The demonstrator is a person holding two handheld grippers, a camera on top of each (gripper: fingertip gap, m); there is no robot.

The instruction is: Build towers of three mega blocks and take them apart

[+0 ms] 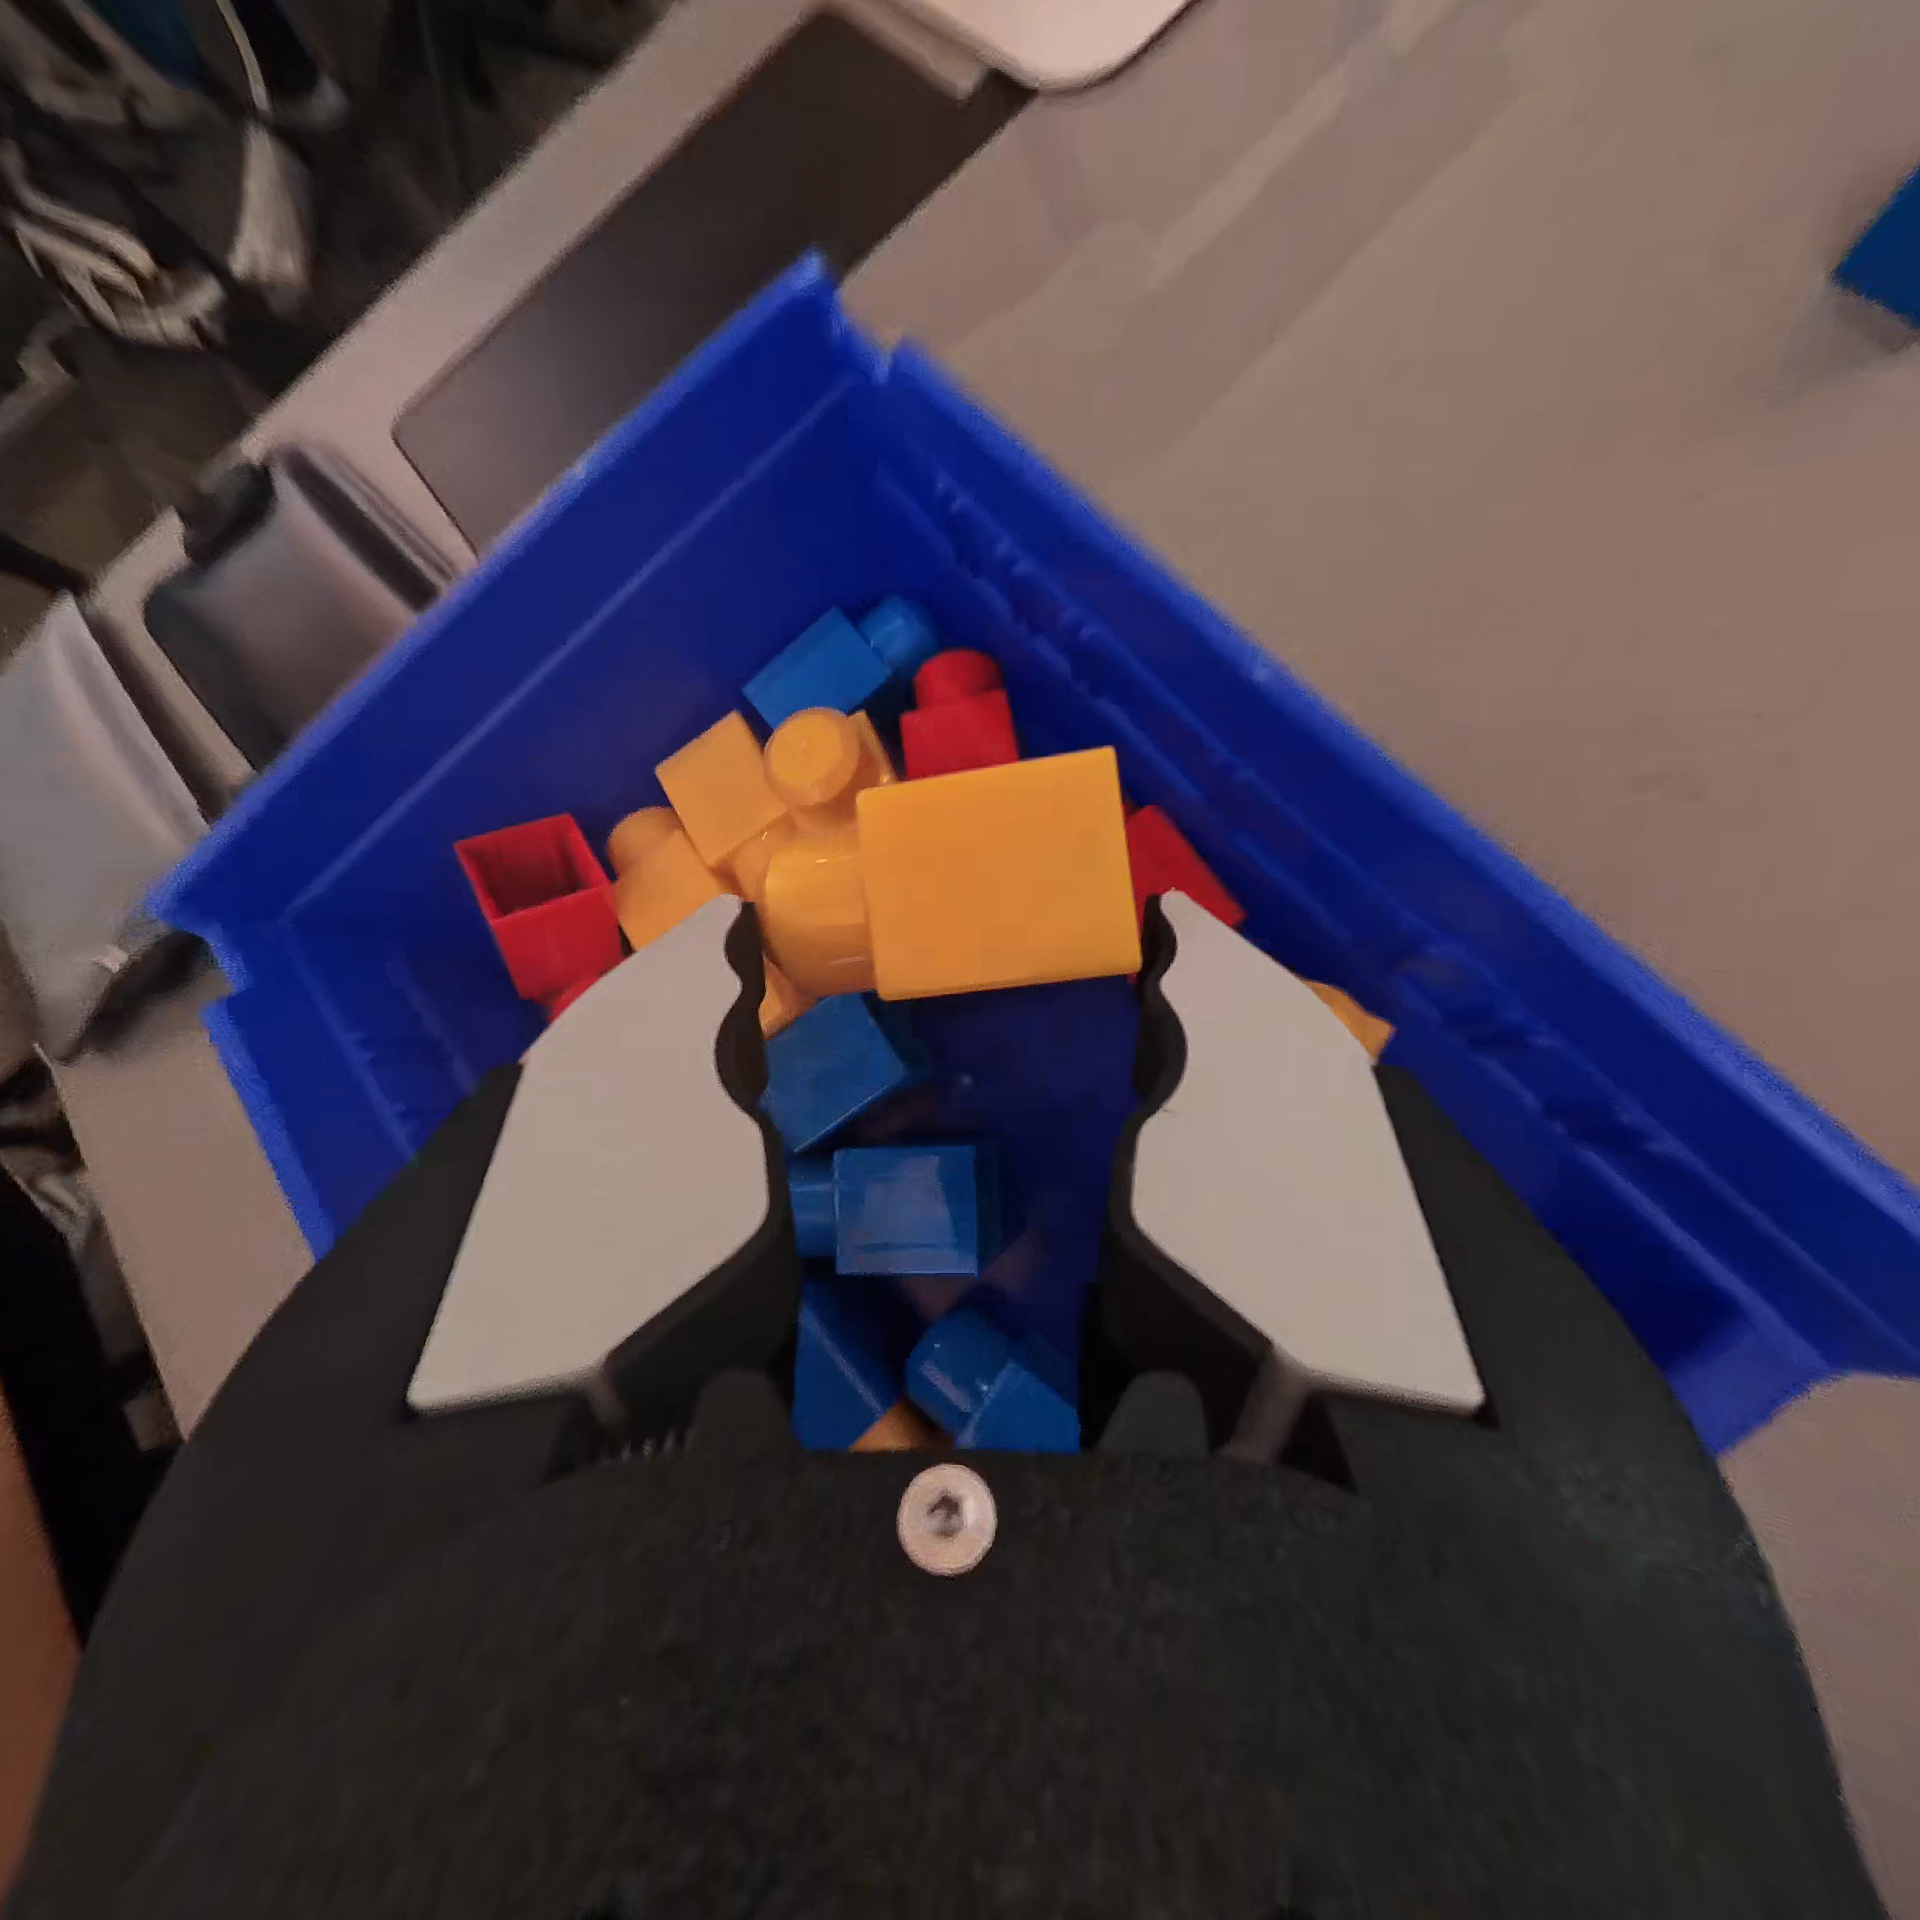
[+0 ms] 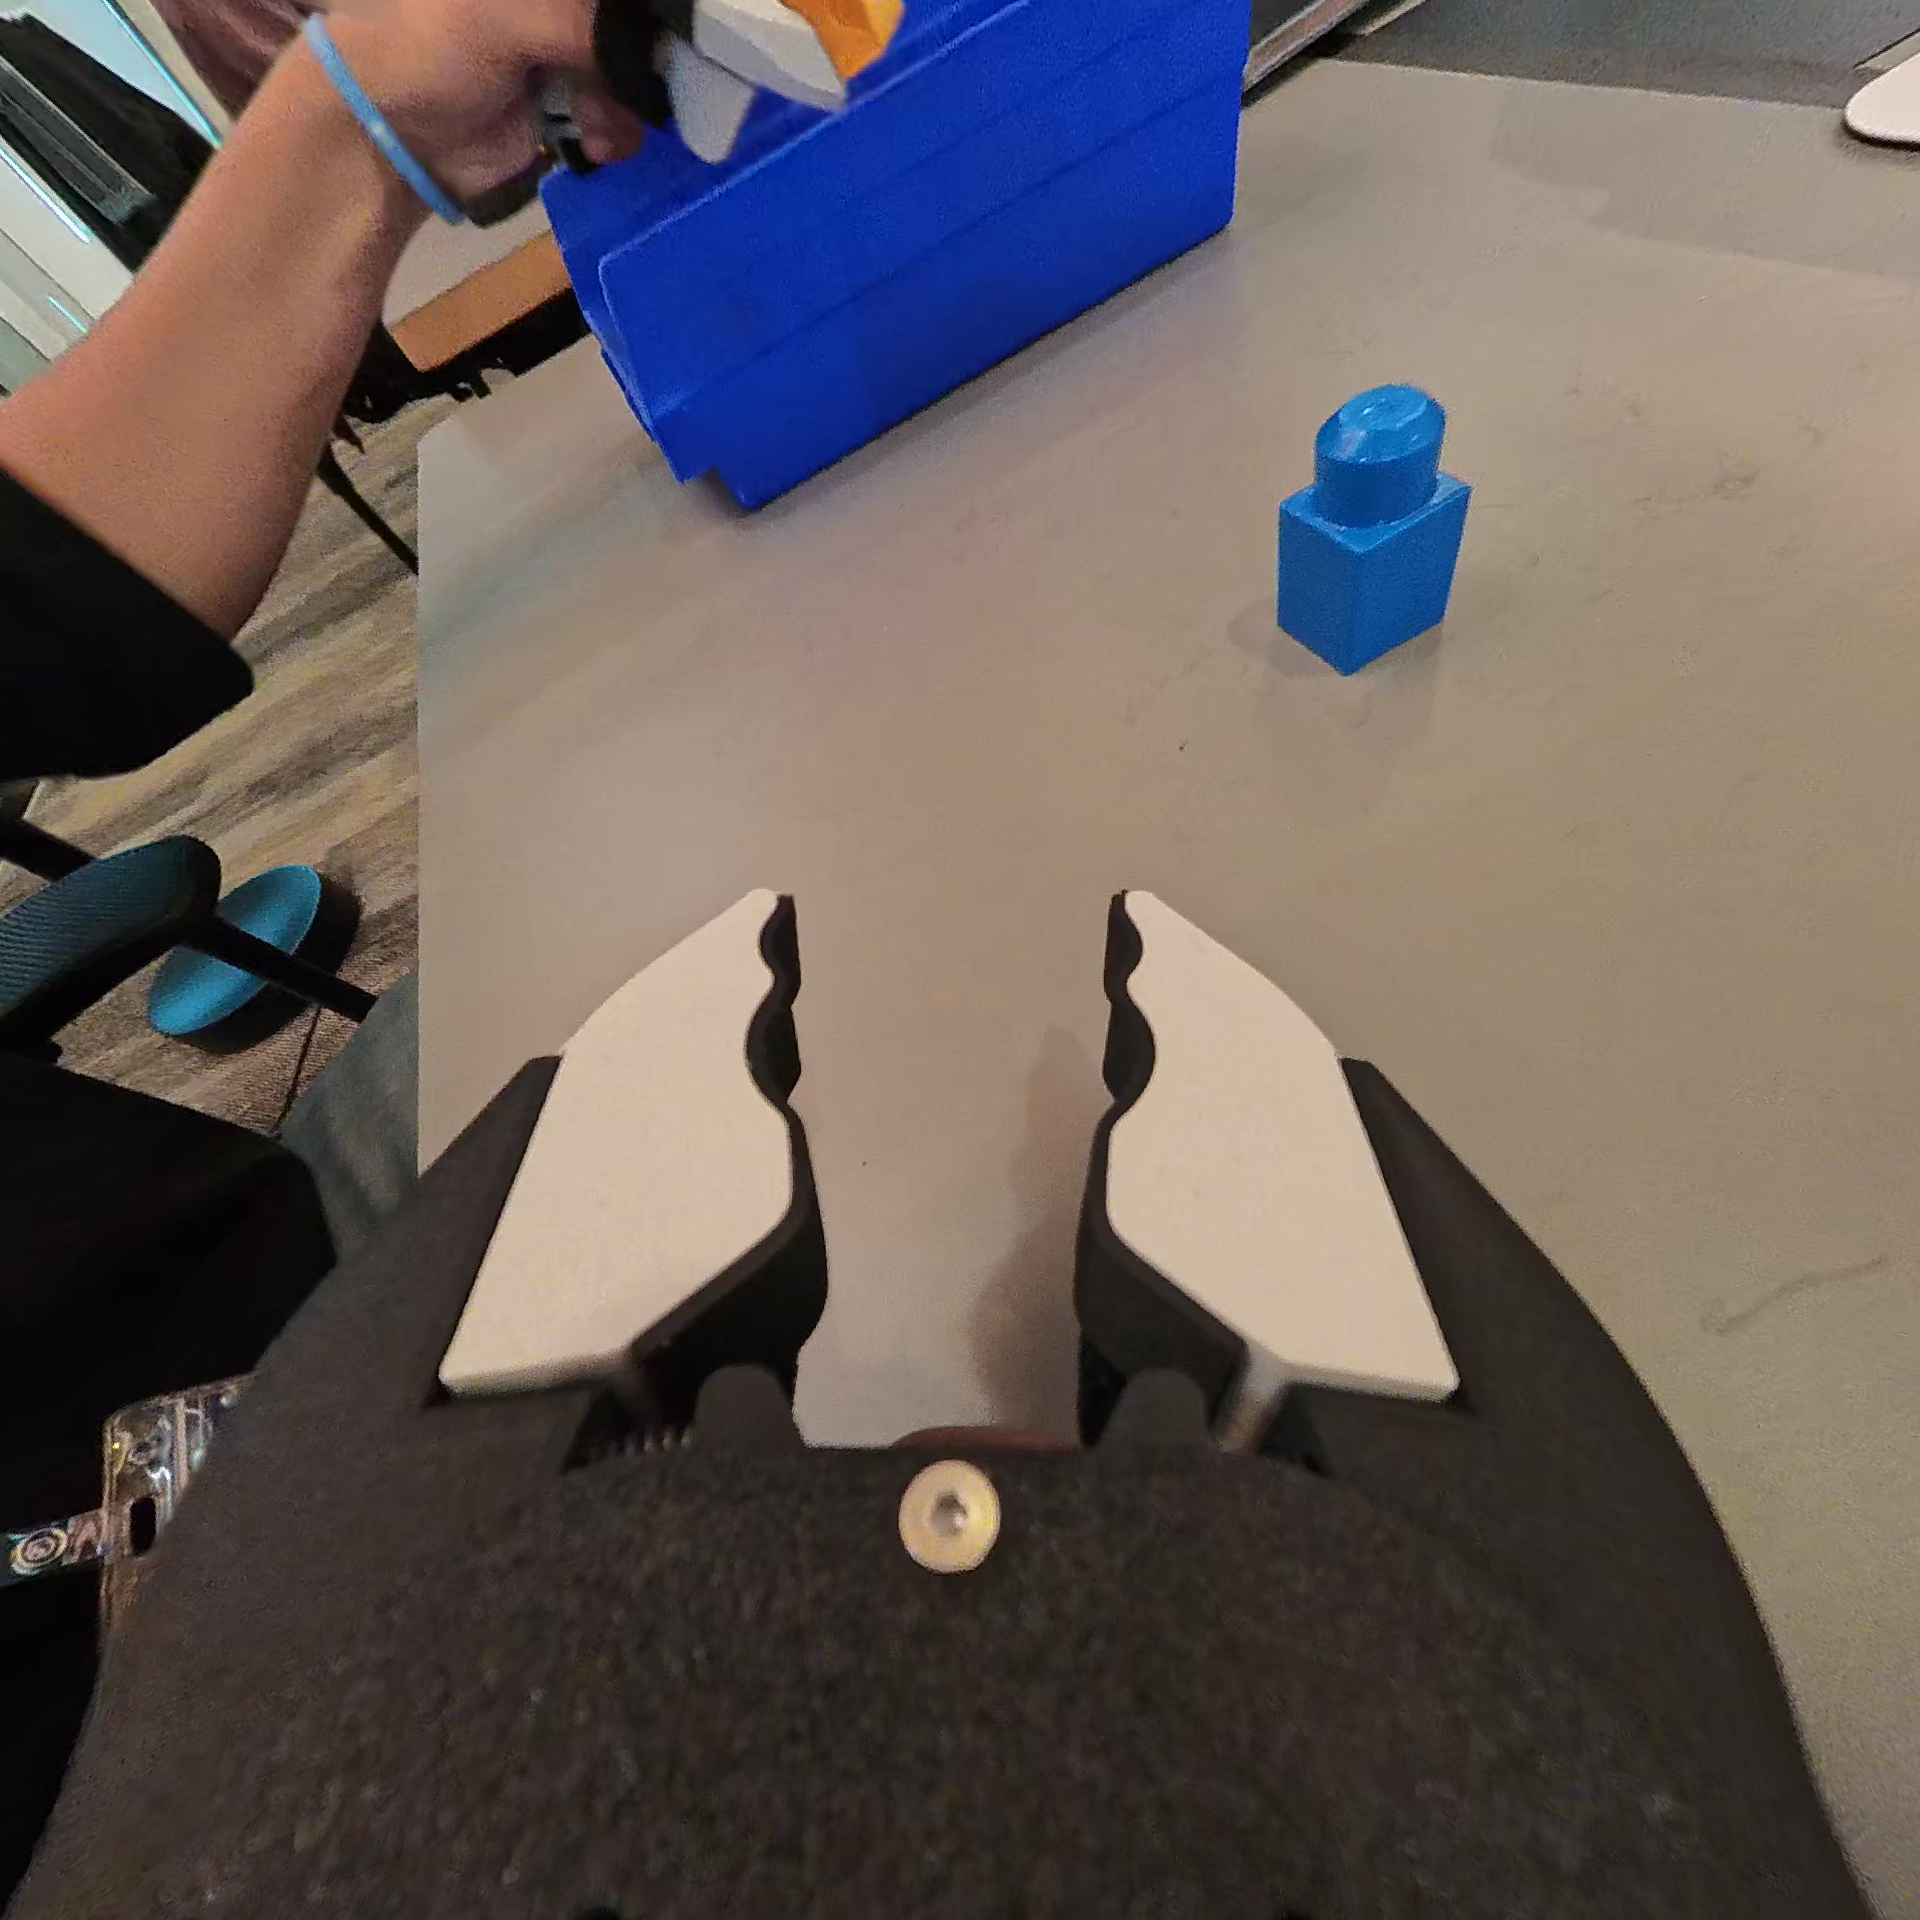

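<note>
- Between the tips of the left gripper sits a yellow block; the fingers seem clamped on it, though motion blur leaves the contact unsure.
- Below it, the blue bin holds loose red, yellow and blue blocks, crowding the space around the fingers.
- Over the grey table, the right gripper hangs with jaws apart and nothing between them.
- Ahead and to its right, a single blue block stands upright, well apart from the bin.
- A person's hand holds the left gripper above the bin's rim.

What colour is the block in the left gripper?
Yellow-orange block, held in the left gripper over the blue bin; clearest in the left wrist view.
</note>
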